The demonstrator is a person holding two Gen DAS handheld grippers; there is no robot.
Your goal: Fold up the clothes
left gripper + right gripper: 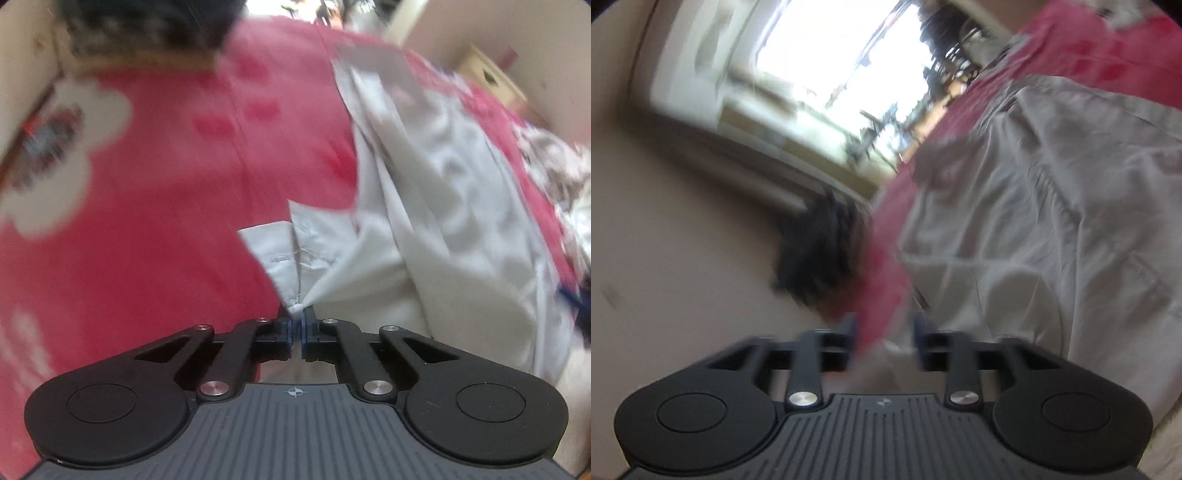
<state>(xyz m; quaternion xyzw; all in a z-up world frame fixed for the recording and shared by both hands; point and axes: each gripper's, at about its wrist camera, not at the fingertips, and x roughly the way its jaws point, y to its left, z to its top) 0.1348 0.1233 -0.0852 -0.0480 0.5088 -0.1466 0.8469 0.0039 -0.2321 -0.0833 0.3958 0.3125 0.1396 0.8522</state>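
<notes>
Nearest the left wrist camera, the black left gripper is clamped on a bunched corner of the pale grey crumpled cotton shirt, whose cuff fans out just beyond its blue pads. The shirt lies across the right half of a red patterned bedspread. The right gripper stands partly open, nothing pinched; the shirt spreads to its right.

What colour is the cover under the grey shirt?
Red-pink, with white flower-like shapes: the cover under the shirt shows best in the left wrist view.
</notes>
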